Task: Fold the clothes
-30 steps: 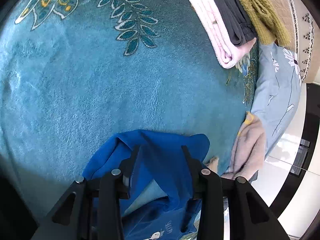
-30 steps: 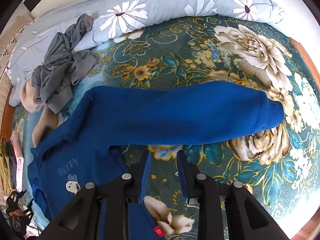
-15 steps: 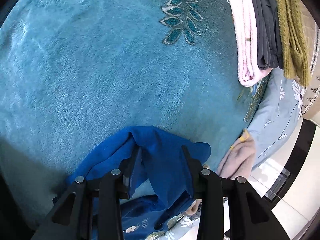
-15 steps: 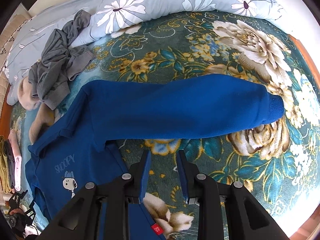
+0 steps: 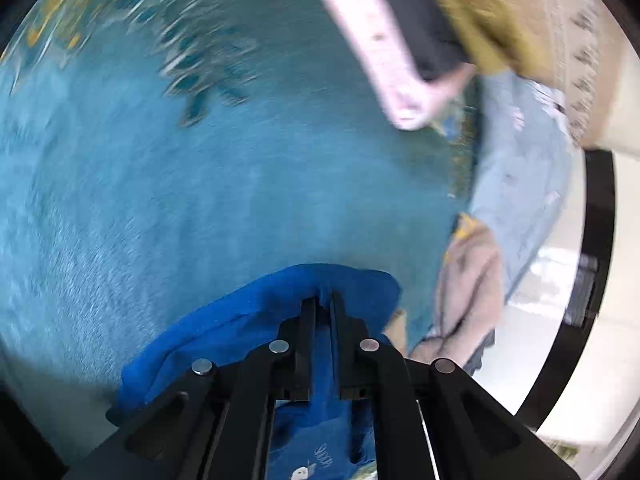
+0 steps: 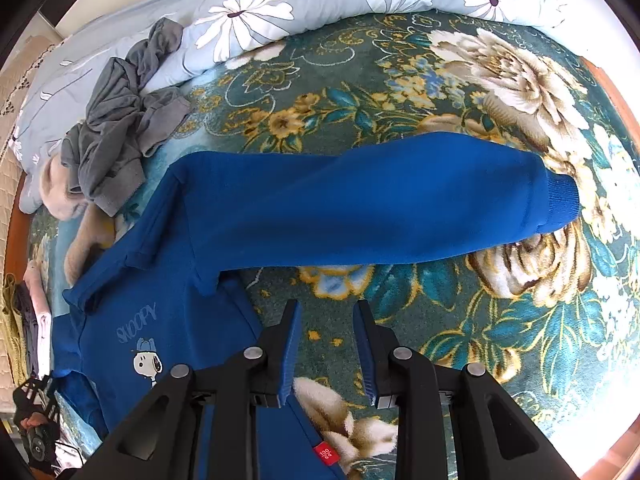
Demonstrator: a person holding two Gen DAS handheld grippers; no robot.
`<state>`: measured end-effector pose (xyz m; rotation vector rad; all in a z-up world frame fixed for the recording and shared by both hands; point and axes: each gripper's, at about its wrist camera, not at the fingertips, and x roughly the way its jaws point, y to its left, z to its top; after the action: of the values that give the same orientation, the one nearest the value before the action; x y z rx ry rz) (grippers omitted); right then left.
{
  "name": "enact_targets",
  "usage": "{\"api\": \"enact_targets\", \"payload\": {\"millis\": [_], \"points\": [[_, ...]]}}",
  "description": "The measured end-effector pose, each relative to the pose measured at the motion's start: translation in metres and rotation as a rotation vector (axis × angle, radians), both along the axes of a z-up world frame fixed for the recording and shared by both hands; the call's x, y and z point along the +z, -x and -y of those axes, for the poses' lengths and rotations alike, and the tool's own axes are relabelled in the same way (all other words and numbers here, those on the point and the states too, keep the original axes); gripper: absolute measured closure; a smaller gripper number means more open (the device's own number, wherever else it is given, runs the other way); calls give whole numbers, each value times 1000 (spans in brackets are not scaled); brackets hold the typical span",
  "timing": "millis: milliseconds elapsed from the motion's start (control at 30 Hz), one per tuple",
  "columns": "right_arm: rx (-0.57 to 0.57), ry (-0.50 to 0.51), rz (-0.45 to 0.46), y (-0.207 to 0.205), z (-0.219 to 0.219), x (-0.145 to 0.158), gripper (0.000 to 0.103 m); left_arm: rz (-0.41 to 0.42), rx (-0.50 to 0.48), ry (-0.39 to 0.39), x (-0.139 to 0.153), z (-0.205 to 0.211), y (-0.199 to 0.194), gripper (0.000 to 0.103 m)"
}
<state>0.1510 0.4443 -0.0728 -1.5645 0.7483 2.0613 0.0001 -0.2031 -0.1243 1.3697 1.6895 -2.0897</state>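
here the left gripper (image 5: 323,300) jaws pinch the blue sweatshirt (image 6: 320,208); right gripper (image 6: 325,312) jaws gape empty beside it.

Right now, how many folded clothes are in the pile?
3. In the left wrist view the stack holds a pink piece nearest the teal blanket, a dark grey piece in the middle, and an olive piece farthest. More may be hidden past the frame.
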Motion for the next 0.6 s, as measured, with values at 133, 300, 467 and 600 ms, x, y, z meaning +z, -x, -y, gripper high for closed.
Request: {"api": "enact_targets", "payload": {"millis": [133, 300, 467, 600], "points": [[13, 9, 10, 3, 5, -5, 73, -297, -248, 232, 77, -47, 11, 97], [36, 22, 19, 8, 15, -11, 73, 1, -236, 213, 34, -40, 2, 97], [53, 25, 16, 11, 23, -12, 73, 454, -86, 22, -56, -6, -28, 98], [51, 19, 18, 10, 23, -12, 73, 471, 21, -110, -66, 7, -45, 78]]}}
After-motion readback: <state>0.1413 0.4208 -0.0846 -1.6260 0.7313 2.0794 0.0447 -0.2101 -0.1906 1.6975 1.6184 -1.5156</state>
